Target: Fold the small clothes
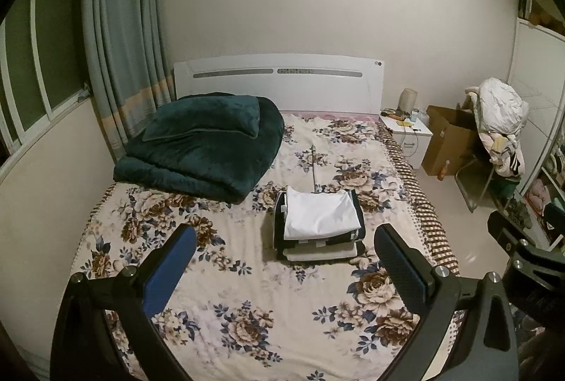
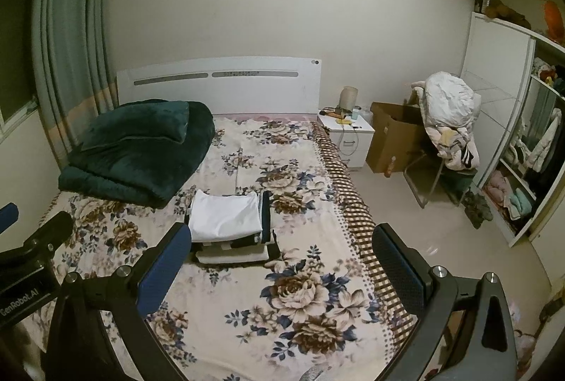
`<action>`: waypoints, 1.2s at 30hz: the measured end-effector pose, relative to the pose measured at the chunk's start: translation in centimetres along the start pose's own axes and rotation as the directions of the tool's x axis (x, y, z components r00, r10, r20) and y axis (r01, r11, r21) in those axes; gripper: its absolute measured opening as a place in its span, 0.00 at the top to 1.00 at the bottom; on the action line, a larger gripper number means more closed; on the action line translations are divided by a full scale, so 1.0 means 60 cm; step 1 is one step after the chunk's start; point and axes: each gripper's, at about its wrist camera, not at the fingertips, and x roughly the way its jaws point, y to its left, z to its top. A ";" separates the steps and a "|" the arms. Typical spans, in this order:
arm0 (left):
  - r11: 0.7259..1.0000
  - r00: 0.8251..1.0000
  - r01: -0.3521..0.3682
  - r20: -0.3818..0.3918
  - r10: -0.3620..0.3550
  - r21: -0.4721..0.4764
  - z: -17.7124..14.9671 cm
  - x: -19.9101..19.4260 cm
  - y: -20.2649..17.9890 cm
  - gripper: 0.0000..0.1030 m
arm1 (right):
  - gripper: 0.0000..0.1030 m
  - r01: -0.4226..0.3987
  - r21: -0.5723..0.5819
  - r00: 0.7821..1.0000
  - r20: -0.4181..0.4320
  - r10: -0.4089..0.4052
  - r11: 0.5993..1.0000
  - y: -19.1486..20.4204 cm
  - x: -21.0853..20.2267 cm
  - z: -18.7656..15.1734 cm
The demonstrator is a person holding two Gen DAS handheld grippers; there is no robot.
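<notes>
Left wrist view: left gripper (image 1: 284, 255) spread wide, empty; right gripper (image 2: 282, 255) likewise. Folded clothes stack (image 1: 319, 225) mid-bed (image 1: 247, 292), white top layer soft, light, probably slippery; best pinched along an edge

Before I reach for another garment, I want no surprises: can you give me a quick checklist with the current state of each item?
1. Left claw open and holding nothing: ok.
2. Right claw open and holding nothing: ok.
3. Stack of folded clothes with the white garment on top looks neat and settled: ok.
4. Bare floral bedsheet in front of the stack for folding: ok.
5. Next unfolded small garment in sight on the bed: not ok, none visible.
6. Folded dark green plush blanket apart from the stack: ok.
</notes>
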 end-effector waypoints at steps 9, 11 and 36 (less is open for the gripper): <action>1.000 1.000 0.001 0.000 -0.001 -0.008 0.001 -0.008 -0.002 0.00 | 0.00 0.001 0.004 1.000 0.001 -0.001 1.000 -0.004 0.000 -0.005; 1.000 1.000 0.000 0.001 0.000 -0.008 0.000 -0.008 -0.002 0.00 | 0.00 0.003 0.004 1.000 0.000 -0.003 1.000 -0.004 0.000 -0.006; 1.000 1.000 0.000 0.005 0.000 -0.016 0.003 -0.013 -0.001 0.00 | 0.00 -0.017 0.004 1.000 0.009 0.017 1.000 -0.006 -0.008 0.003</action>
